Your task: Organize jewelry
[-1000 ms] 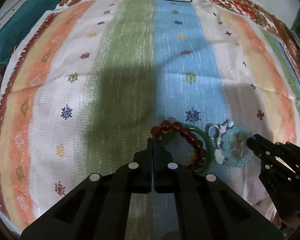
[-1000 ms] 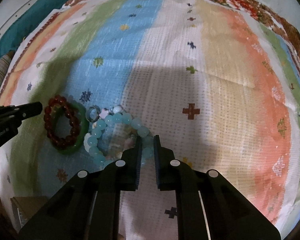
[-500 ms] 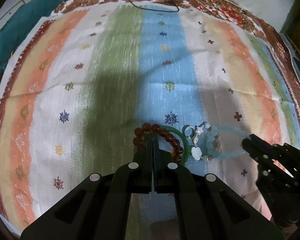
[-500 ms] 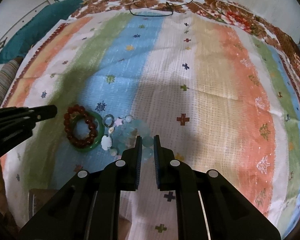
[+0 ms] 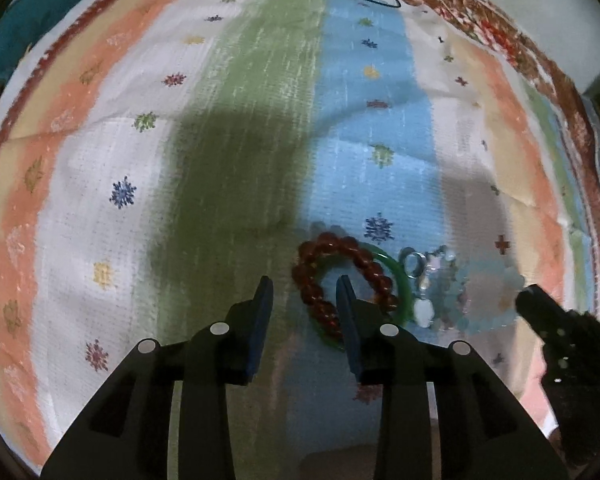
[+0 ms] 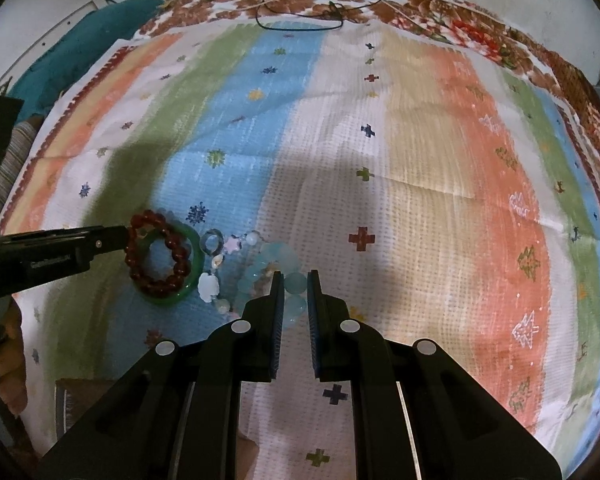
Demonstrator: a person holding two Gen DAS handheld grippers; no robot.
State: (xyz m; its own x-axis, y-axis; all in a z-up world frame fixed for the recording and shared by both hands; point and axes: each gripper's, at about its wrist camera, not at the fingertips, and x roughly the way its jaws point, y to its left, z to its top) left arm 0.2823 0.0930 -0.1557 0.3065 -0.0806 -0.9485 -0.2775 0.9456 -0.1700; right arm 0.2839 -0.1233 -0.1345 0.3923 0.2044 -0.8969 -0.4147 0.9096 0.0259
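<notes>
A striped cloth (image 6: 400,160) in orange, green, blue and white bands covers the surface, with a teal cushion (image 6: 112,28) at its far left edge and a thin dark cord (image 6: 300,26) lying near the floral border. The left claw (image 5: 304,292) is spread wide, its right finger inside the red bead bracelet (image 5: 320,276), which lies on a green bangle (image 5: 404,280). The right claw (image 6: 293,280) stands slightly apart around beads of the pale blue bead bracelet (image 6: 278,254), beside a small ring (image 6: 211,241) and white charms (image 6: 208,286).
</notes>
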